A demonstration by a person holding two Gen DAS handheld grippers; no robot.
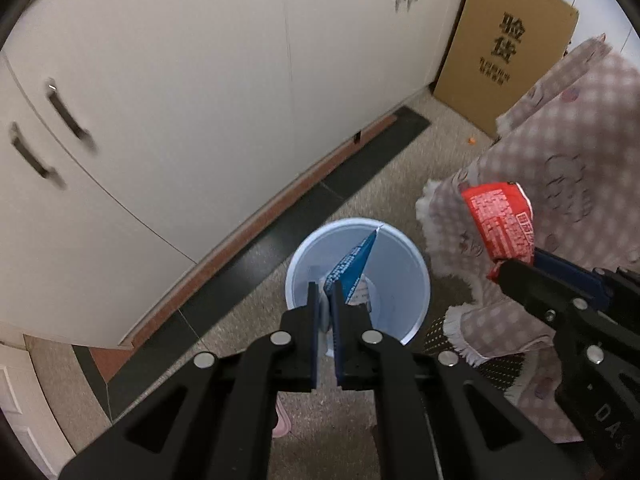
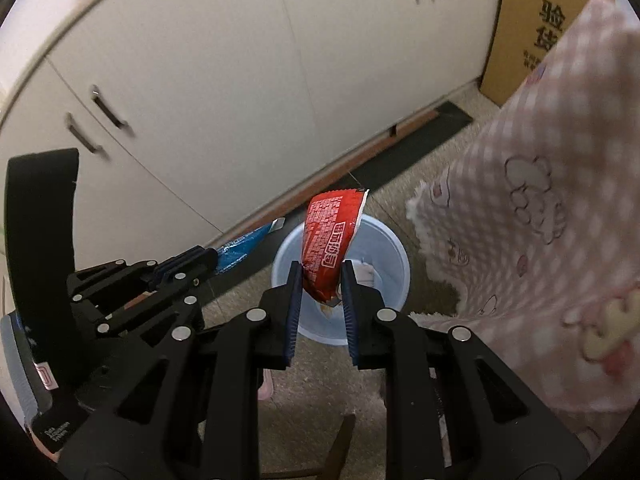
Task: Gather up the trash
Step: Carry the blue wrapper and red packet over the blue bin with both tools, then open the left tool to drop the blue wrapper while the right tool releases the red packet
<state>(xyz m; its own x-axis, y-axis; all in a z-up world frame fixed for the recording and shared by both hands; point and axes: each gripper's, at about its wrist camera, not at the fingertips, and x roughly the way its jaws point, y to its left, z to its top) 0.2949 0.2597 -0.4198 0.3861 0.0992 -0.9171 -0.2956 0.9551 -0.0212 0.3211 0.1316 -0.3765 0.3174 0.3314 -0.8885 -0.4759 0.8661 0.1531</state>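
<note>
Trash in both tongs: the left gripper [image 1: 325, 296] is pinched nearly shut on a blue wrapper [image 1: 350, 264], and the right gripper [image 2: 320, 280], jaws a little apart, clamps a red wrapper [image 2: 330, 240]. Both wrappers hang above the mouth of a pale blue bin [image 1: 416, 280] on the speckled floor [image 1: 248, 320]. The bin stands near the white cabinet [image 1: 200, 80], just beside a pink checked blanket [image 1: 560, 160]. A cardboard box [image 1: 508, 48] leans at the cabinet's far end.

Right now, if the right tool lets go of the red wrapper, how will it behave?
Red wrapper looks thin and crinkled, so probably light and floppy. It may flutter rather than drop straight. It hangs over the blue bin, so it likely lands inside.
</note>
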